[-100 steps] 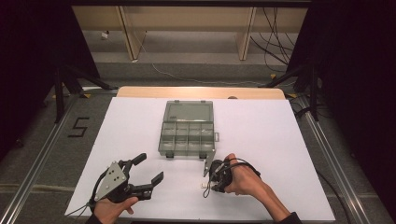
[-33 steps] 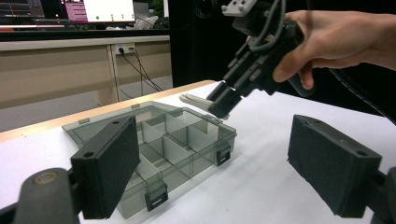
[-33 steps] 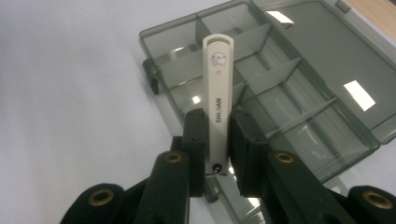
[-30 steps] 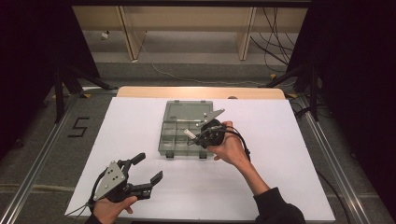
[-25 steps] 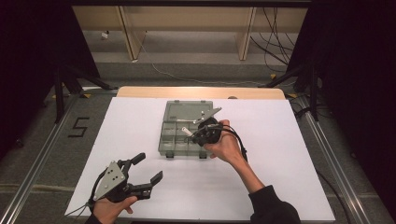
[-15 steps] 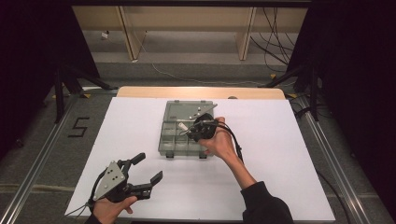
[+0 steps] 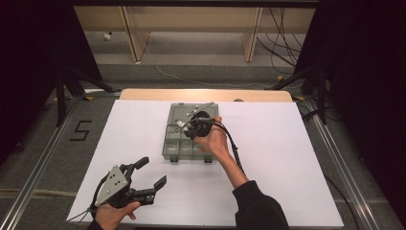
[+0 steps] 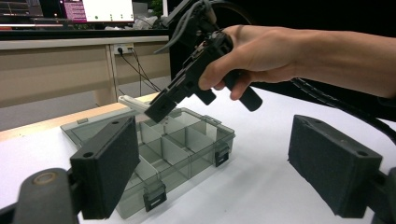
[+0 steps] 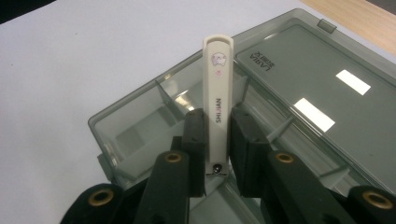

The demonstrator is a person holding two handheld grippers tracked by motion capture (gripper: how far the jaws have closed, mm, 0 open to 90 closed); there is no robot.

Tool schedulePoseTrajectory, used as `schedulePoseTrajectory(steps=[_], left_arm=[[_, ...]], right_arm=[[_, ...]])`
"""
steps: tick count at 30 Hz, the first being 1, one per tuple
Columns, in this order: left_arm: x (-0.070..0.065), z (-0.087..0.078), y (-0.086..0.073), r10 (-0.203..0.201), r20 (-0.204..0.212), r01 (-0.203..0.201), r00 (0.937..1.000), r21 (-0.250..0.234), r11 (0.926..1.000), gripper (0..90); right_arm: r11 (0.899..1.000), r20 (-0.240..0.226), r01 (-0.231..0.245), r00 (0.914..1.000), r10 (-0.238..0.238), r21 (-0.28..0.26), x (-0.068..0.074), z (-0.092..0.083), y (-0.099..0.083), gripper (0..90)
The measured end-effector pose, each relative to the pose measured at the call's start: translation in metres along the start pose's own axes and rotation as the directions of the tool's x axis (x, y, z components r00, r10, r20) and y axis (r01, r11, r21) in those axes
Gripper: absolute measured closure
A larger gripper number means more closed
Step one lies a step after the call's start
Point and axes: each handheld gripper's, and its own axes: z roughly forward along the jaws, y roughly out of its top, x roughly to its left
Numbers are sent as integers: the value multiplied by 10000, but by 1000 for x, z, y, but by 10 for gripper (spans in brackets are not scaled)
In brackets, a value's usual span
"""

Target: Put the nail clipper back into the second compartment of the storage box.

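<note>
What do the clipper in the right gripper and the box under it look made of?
Clipper: smooth glossy cream cover, probably plastic, printed lettering; a metal pin shows at its base.
Box: see-through smoky grey plastic, glossy, light reflections on its open lid.

Lab or recording studio setup, not a home. White sheet (image 7: 287, 158) is covering a wooden tabletop (image 7: 206, 94), black curtains (image 7: 364, 72) are hanging on both sides, metal rails (image 7: 38, 167) are running along the grey carpet floor (image 7: 52, 143). A taped "5" (image 7: 80, 130) is marking the floor. Loose cables (image 7: 282, 28) are trailing behind, by wooden bench legs (image 7: 131, 28). Tripod legs (image 7: 72, 81) are standing at the left. In the left gripper view, monitors (image 8: 112, 9) are glowing on a long desk (image 8: 70, 42), with a wall socket (image 8: 122, 48) below.
</note>
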Motion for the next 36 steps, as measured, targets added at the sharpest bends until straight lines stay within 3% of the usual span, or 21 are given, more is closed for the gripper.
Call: schedulePoseTrajectory(steps=[6,7,12,26,28,30,32,36], left_arm=[[0,-1,1,39,-30,-39,10000,88,10000,160],[0,-1,1,38,-27,-38,10000,89,10000,160],[0,-2,1,71,-40,-71,10000,88,9999,159],[0,-2,1,-8,-42,8,10000,67,10000,160],[0,-2,1,-15,-42,15,10000,58,10000,160],[0,-2,1,-13,-41,13,10000,58,10000,160],[0,-2,1,-16,-51,16,10000,74,10000,160],[0,-2,1,54,-23,-53,10000,82,10000,159]], right_arm=[[9993,34,-362,9993,362,97,1,9,4,775],[9992,215,-345,9992,350,-208,1,15,3,775],[9985,137,-531,9985,529,132,0,18,3,775],[9966,287,-813,9963,808,163,-7,33,-1,769],[9967,347,-789,9963,782,210,-8,34,-2,692],[9978,453,-656,9968,652,64,-9,33,-2,685],[9968,302,-800,9963,801,-31,-9,30,0,639],[9981,544,-591,9967,601,-183,-9,22,1,549]])
